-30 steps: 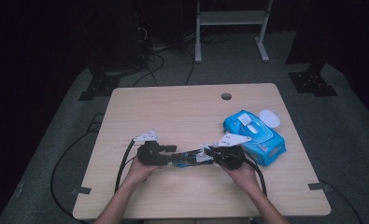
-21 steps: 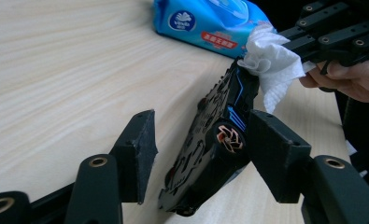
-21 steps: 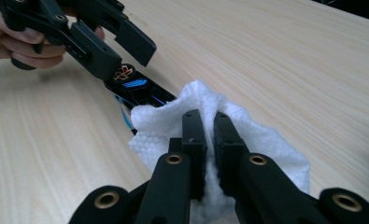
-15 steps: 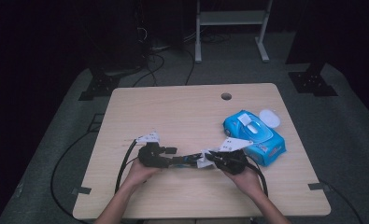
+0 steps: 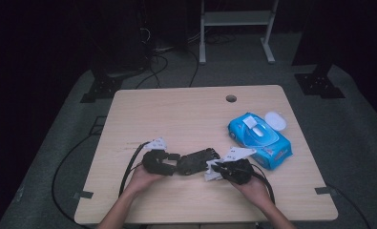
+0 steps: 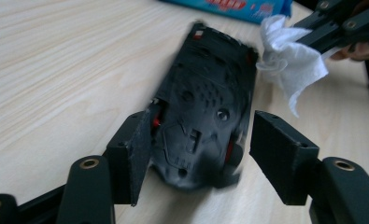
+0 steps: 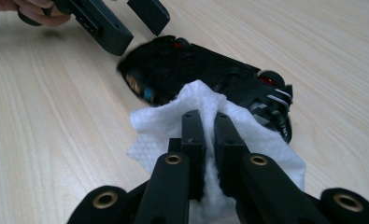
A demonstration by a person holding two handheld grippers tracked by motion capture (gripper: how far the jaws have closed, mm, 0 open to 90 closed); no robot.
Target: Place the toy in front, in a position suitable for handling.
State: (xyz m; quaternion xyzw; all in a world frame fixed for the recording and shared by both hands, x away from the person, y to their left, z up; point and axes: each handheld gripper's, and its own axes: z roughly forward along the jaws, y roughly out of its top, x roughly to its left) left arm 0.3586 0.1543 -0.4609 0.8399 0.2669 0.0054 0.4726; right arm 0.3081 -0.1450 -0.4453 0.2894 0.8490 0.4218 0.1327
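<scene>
On the table (image 5: 186, 119), the toy car (image 6: 205, 107) lies between the left fingers (image 6: 133, 158).

No lettering can be read for certain. The blue wipes pack (image 6: 229, 5), beyond the left hand-held gripper (image 6: 198, 156), bears red print on its side, too blurred to make out.

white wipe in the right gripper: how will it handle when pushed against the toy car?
Likely floppy: the white wipe bunches and folds around the right gripper, whose jaws are shut on it. Probably very light, since its loose corner hangs unsupported. It should drag over the toy car rather than shove it, though the upside-down car might still slide on the smooth table.
</scene>
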